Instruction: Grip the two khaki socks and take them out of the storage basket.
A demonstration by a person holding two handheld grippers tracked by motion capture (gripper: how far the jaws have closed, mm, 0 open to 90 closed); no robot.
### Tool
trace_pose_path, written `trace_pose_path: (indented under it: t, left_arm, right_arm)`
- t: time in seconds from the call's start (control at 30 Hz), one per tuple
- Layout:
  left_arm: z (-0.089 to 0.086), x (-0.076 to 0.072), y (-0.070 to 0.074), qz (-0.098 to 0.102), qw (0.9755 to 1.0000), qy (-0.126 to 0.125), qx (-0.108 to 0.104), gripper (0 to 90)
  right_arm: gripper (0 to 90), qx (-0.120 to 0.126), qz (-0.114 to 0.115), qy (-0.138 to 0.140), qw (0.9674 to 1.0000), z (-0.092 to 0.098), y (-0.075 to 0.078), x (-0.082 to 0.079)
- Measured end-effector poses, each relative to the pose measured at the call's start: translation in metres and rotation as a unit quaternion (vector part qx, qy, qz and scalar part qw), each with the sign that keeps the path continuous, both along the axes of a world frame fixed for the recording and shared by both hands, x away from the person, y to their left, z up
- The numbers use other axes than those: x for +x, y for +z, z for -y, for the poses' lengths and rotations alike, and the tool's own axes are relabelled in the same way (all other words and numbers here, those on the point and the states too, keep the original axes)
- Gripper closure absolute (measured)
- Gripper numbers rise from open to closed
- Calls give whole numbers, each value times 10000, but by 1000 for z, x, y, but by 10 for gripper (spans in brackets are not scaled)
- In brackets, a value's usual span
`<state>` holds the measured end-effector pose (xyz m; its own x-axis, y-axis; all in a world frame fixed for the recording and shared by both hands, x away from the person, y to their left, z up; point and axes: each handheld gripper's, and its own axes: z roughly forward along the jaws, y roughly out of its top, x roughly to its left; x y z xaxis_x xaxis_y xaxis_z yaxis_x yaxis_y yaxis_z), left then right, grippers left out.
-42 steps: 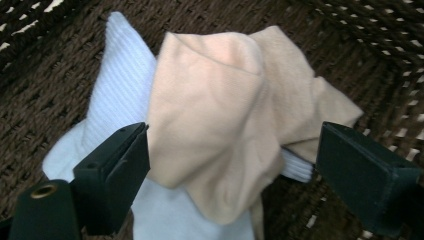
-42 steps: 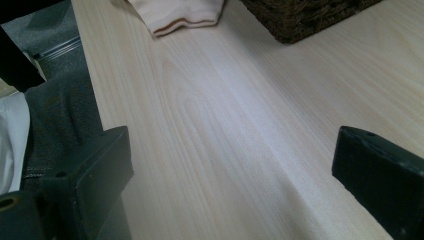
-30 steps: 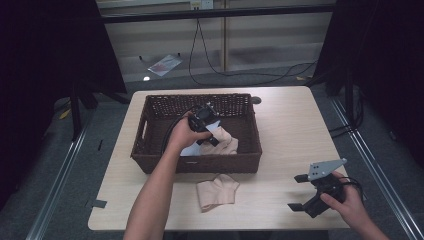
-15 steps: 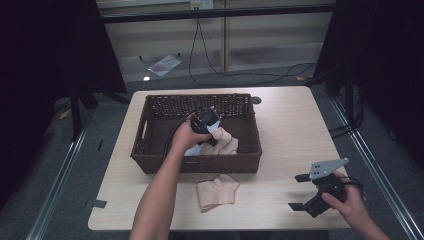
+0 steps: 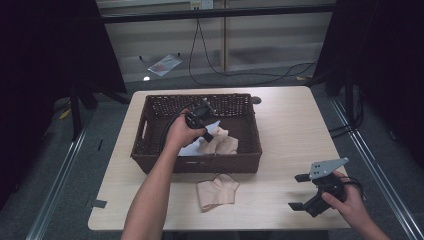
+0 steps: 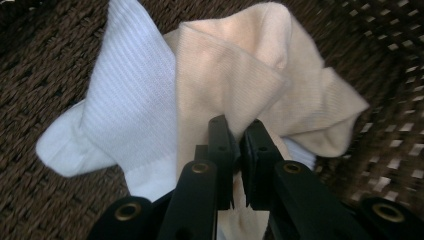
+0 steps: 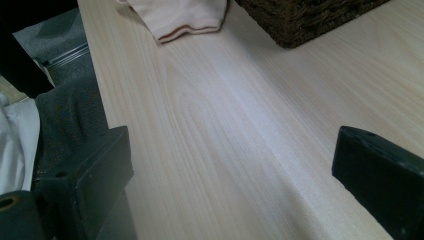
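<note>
Here, beige sock (image 6: 260, 85) lengthwise toward basket wall (image 6: 395, 60)

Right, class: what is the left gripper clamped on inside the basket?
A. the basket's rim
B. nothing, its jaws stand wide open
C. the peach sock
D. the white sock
C: in the left gripper view the left gripper has just closed its jaws, pinching a fold of the peach sock, with the white sock lying beside it in the basket.
</note>
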<state>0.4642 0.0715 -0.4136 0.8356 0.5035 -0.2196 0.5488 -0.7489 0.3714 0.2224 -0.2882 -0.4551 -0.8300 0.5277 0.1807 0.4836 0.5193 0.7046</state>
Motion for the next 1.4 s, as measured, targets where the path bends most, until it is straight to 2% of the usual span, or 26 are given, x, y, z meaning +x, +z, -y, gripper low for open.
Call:
trace_pose_path:
  t: [0.2, 0.3, 0.37, 0.5, 0.53, 0.63, 0.67, 0.7, 0.77, 0.87, 1.13, 1.23, 1.33, 1.4]
  left_arm:
    - [-10, -3, 24, -176, 9997, 67, -143, 843]
    - [-14, -6, 36, -151, 9997, 64, -159, 843]
    - [-17, -8, 45, -139, 9996, 29, -241, 843]
    - [-21, -13, 62, -143, 9997, -28, -216, 843]
    - [-22, -15, 66, -87, 9996, -32, -251, 843]
    - [-25, -20, 76, -80, 9993, -87, -361, 843]
    - [-26, -21, 80, -81, 9993, -165, -335, 842]
    - [-26, -23, 83, -65, 9992, -123, -377, 843]
    - [-27, -27, 90, 3, 9990, -202, -403, 842]
    - [-30, -32, 99, 1, 9987, -220, -450, 842]
    - [-36, -43, 110, -37, 9980, -385, -500, 842]
    - [-36, -48, 111, -87, 9972, -416, -619, 841]
    - [-34, -54, 111, -47, 9968, -518, -603, 842]
    - [-32, -59, 110, -8, 9961, -574, -672, 841]
  right_arm:
    - [27, 7, 16, 8, 10000, 0, 0, 0]
    - [27, 8, 17, 6, 10000, 0, 0, 0]
    - [27, 4, 17, 8, 10000, 0, 0, 0]
    - [27, 5, 2, -5, 10000, 0, 0, 0]
    - [27, -1, -6, -7, 10000, 0, 0, 0]
    - [27, -2, -1, -6, 10000, 0, 0, 0]
    - [27, 2, -10, -11, 10000, 0, 0, 0]
    - [27, -2, -8, -12, 10000, 0, 0, 0]
    - [27, -7, -8, 0, 10000, 0, 0, 0]
    - [27, -3, -14, -6, 10000, 0, 0, 0]
    - [27, 7, -30, 17, 10000, -1, -1, 0]
    - [27, -17, -26, 15, 10000, -1, -1, 0]
    - [27, -23, -42, 27, 10000, -1, -2, 0]
    - [27, -25, -46, 13, 10000, -2, -2, 0]
